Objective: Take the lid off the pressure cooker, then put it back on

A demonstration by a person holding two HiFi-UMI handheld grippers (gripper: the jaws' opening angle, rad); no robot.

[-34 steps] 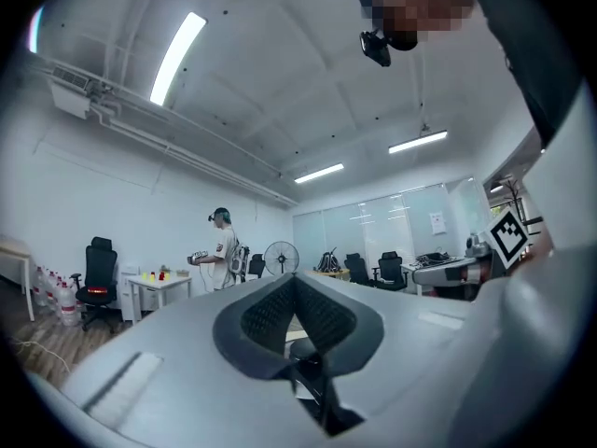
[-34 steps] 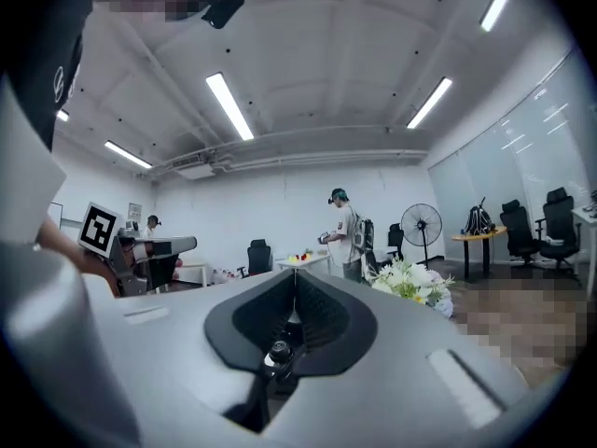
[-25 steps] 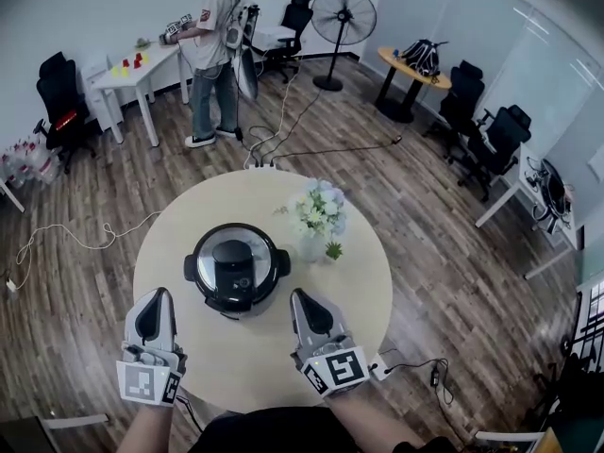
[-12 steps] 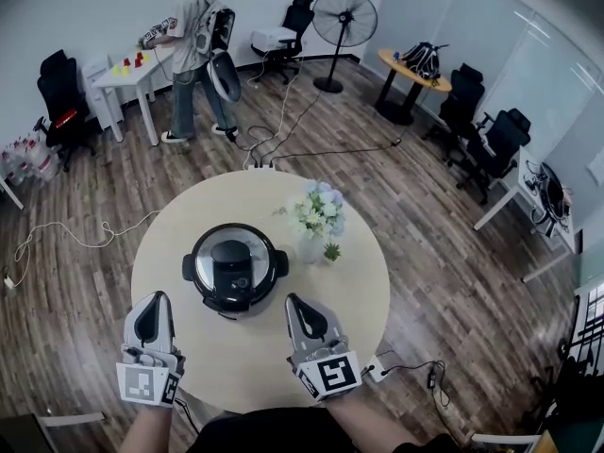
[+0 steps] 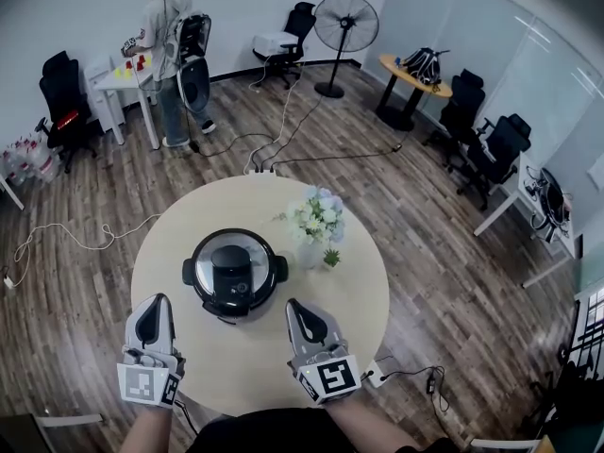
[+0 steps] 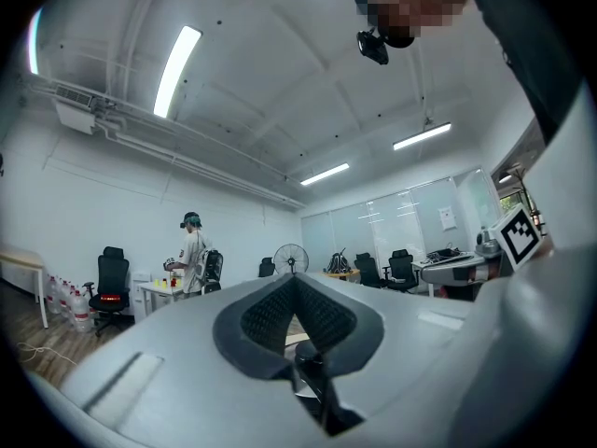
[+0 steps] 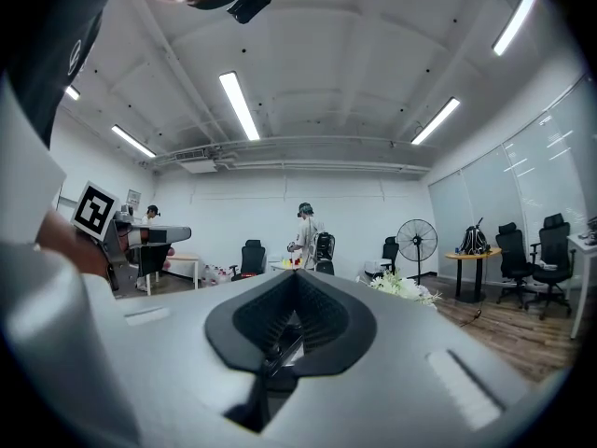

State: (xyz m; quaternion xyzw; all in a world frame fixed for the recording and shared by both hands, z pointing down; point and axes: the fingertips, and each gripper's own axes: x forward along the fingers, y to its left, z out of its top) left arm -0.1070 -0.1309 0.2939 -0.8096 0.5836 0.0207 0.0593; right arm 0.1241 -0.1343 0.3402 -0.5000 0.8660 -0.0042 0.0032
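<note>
Claws pressed together, empty: left gripper [image 5: 157,302], right gripper [image 5: 296,307] | pressure cooker [image 5: 192,270], lid [image 5: 233,266] on, lies ahead between them | right marginally nearer

Three cameras, one room

The head camera is looking steeply down from high up on the round tabletop [image 5: 236,359], with the left claw [image 5: 156,308] and right claw [image 5: 300,314] sitting near the bottom edge. Each claw's own camera is riding close behind its claw, looking about level across the room from low down. All three views are showing the standing person [image 5: 165,55] and the fan [image 5: 344,19] far off by the back wall.
</note>
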